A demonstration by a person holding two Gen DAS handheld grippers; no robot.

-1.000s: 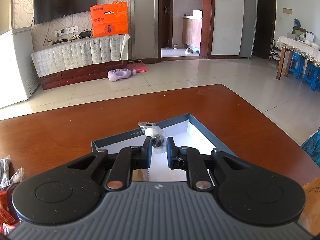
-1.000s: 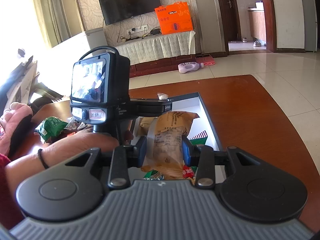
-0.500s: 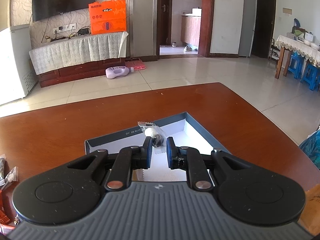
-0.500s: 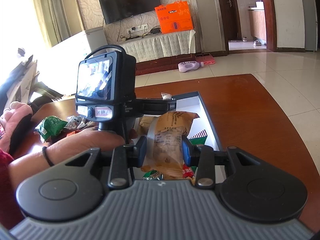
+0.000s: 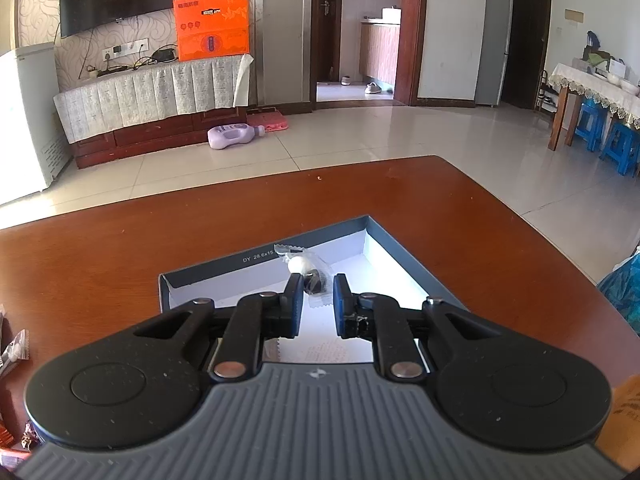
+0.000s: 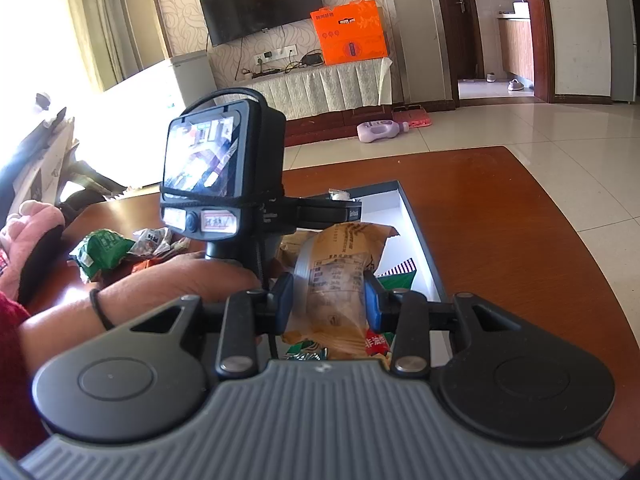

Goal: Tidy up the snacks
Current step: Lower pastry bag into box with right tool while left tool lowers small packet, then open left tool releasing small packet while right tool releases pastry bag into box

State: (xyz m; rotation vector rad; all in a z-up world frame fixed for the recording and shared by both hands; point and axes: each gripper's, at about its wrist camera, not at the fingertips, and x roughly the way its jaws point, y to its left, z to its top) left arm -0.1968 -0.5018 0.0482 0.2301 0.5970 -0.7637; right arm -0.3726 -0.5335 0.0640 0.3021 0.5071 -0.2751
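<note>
Left gripper (image 5: pixel 316 300): the jaws are clenched on a small clear-wrapped sweet (image 5: pixel 306 272), which projects just past the fingertips. Directly below and ahead lies the open box (image 5: pixel 400 254), its white floor bare at this end. Right gripper (image 6: pixel 326 300): the jaws grasp a tan snack packet (image 6: pixel 334 280) across its width. Beneath the packet lie further packets inside the box (image 6: pixel 420 232). To the left, a hand (image 6: pixel 192 276) holds the other gripper; beyond it, loose snacks (image 6: pixel 104 250) rest on the wooden table (image 6: pixel 500 220).
</note>
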